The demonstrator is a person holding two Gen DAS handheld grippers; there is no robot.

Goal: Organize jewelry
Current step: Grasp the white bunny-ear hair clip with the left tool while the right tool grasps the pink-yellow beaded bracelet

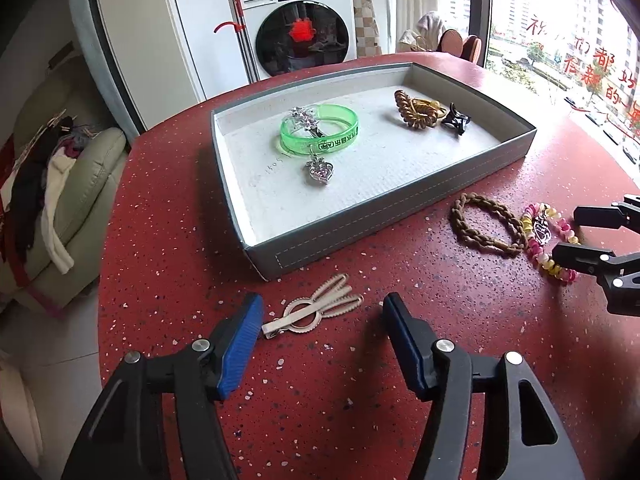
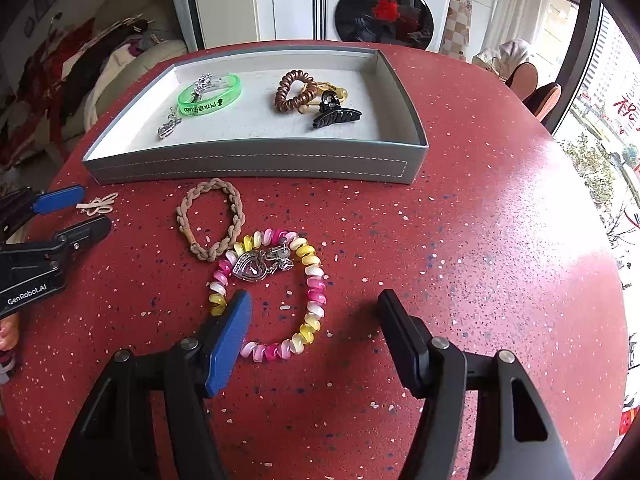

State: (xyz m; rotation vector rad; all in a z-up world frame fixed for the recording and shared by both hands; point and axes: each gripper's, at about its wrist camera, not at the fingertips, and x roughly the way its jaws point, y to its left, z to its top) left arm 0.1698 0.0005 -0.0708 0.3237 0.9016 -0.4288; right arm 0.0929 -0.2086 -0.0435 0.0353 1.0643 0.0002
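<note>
We see the left gripper (image 1: 322, 322) tilted down over the red speckled table (image 1: 320, 400), its jaws spread and pinching nothing. A pale metal hair clip (image 1: 316, 306) lies flat on the table between the blue pads (image 1: 240, 344), its clasp end just beside the left pad; we cannot tell whether they touch.

We see the right gripper (image 2: 314, 330) likewise spread with nothing pinched. Its blue left pad (image 2: 226, 344) overlaps the near-left arc of a pink, yellow and white spiral hair tie (image 2: 310, 300) that lies on the table, and most of that loop sits between the fingers. A silver heart-shaped charm (image 2: 250, 267) rests on the loop's far side. Just beyond, touching the loop, lies a tan braided hair band (image 2: 210, 216).

Further out stands a shallow grey tray (image 2: 256, 164) with a white liner. On its left side we find a green translucent bracelet (image 2: 210, 96), a silver star clip (image 1: 304, 117) across it and a silver heart pendant (image 1: 318, 168) at its near edge. On its right side lie a brown spiral hair tie (image 2: 294, 90), a golden one (image 2: 334, 90) behind it and a black claw clip (image 2: 336, 116).

A washing machine (image 1: 298, 28) stands beyond the table.
</note>
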